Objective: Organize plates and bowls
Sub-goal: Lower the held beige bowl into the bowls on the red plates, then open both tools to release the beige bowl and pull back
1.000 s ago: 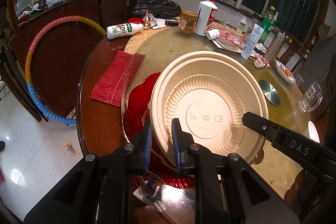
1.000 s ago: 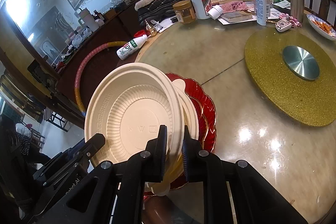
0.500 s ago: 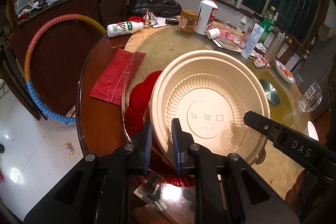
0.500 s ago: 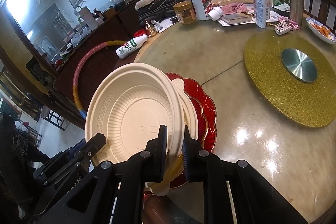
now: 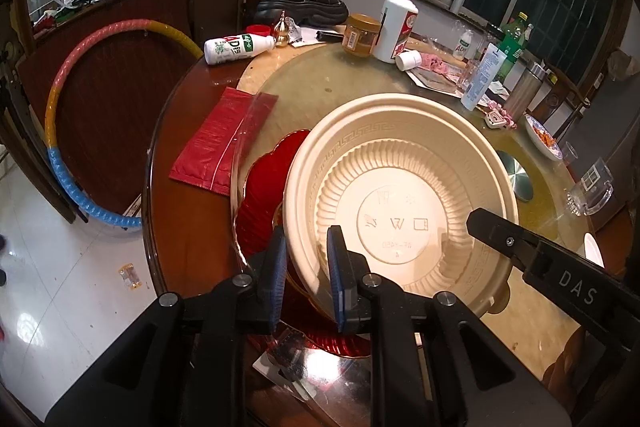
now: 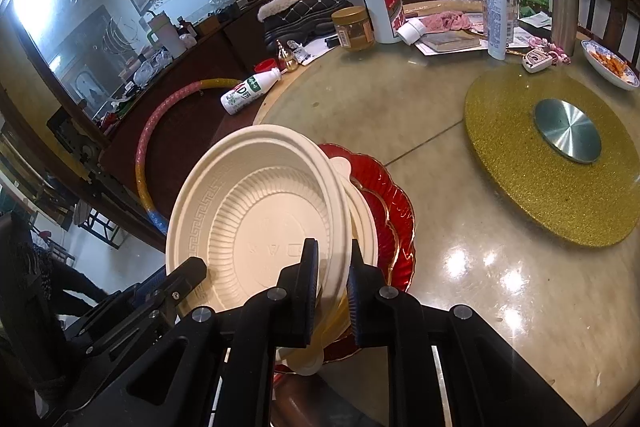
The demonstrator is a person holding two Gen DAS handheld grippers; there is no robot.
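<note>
A large cream disposable bowl (image 5: 400,195) is held tilted above a stack of red scalloped plates (image 5: 260,203) near the table's near edge. My left gripper (image 5: 306,267) is shut on the bowl's near rim. My right gripper (image 6: 332,283) is shut on the opposite rim of the same bowl (image 6: 256,219). In the right wrist view a second cream bowl (image 6: 360,211) sits under it on the red plates (image 6: 396,215). The other gripper's black finger shows in each view.
A round glass-topped table (image 6: 400,115) carries a gold turntable (image 6: 552,155), a white liquor bottle (image 6: 380,3), a jar (image 6: 354,27), a fallen drink bottle (image 5: 236,45), a red packet (image 5: 218,143) and a food dish (image 6: 608,63). A hula hoop (image 5: 60,115) leans left.
Both grippers keep their hold on the cream bowl. The bowl has shifted very slightly; otherwise the scene is the same.
</note>
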